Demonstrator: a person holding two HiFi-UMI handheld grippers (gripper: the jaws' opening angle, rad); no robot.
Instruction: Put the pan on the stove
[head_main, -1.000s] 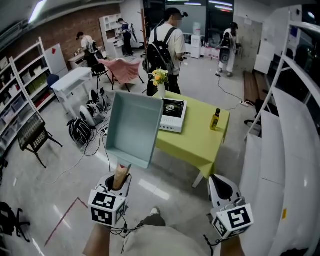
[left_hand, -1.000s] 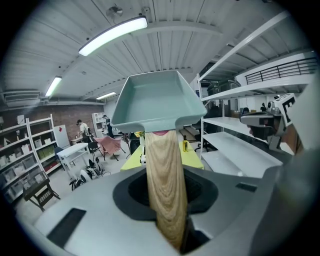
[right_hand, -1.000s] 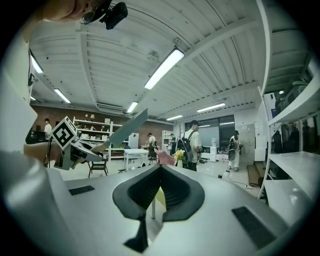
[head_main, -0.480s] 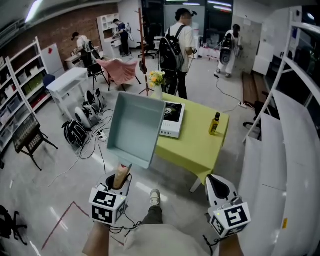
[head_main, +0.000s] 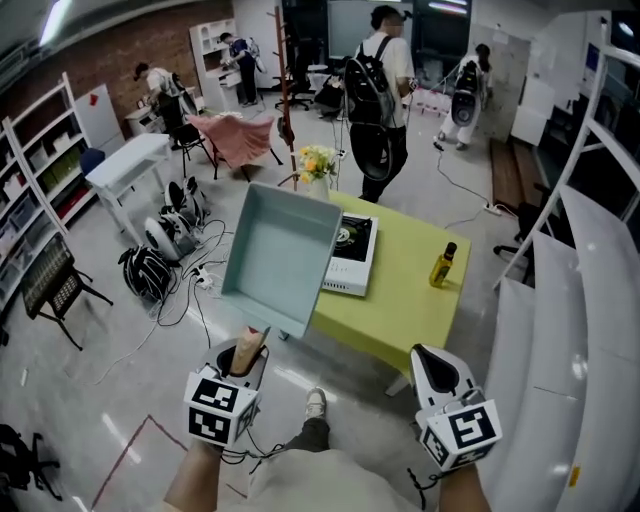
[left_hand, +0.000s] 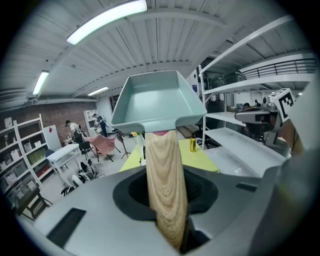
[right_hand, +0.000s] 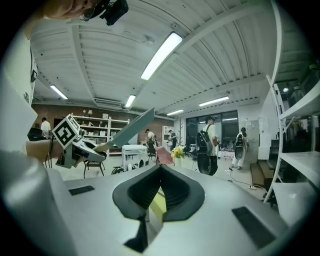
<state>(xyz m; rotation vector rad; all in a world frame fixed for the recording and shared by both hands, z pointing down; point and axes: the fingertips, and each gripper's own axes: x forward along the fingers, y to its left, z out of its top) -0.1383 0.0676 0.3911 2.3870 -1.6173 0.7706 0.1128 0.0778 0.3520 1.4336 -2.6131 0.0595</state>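
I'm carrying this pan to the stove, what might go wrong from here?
The pan is held only by its wooden handle in the left gripper and tilts steeply, so it may twist or slip.
The flowers stand close by the stove; the wide pan might knock them over.
Cables trail beside the table, a trip hazard.

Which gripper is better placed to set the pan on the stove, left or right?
Left. The left gripper grips the pan by its wooden handle, with the pan raised toward the stove on the yellow table. The right gripper is empty.
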